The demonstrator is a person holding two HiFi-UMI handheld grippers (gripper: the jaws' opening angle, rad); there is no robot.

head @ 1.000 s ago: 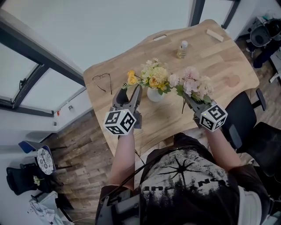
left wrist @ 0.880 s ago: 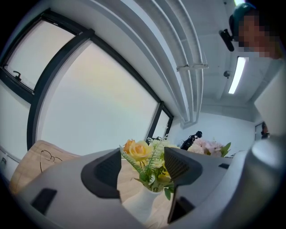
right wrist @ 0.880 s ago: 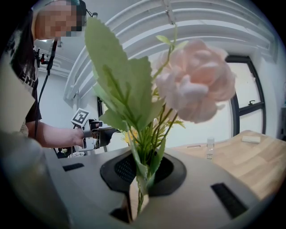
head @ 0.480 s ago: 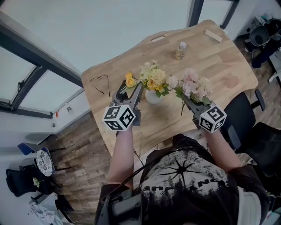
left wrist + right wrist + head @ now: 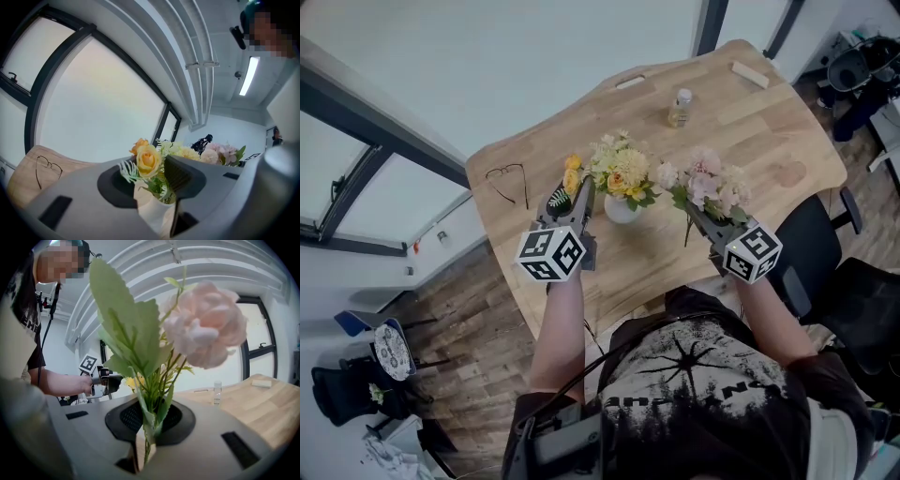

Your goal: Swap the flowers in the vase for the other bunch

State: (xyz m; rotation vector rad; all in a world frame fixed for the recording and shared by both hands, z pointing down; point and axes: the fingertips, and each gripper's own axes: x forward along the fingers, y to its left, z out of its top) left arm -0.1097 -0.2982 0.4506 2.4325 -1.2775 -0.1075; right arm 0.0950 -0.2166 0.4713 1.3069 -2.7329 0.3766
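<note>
R gripper (image 5: pixel 698 217) pinches the pink bunch (image 5: pixel 712 183) by its stems, ready near the vase (image 5: pixel 620 210), while L gripper (image 5: pixel 572 195), jaws just closing round the yellow bunch (image 5: pixel 617 169) w/o squeezing yet, preps to pull it.

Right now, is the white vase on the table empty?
No, a bunch of yellow and cream flowers stands in the white vase, as the head view shows.

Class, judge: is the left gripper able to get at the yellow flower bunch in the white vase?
Likely yes: the left gripper, its fingers having just been closing, flanks the yellow flower bunch in the white vase; nothing blocks it.
</note>
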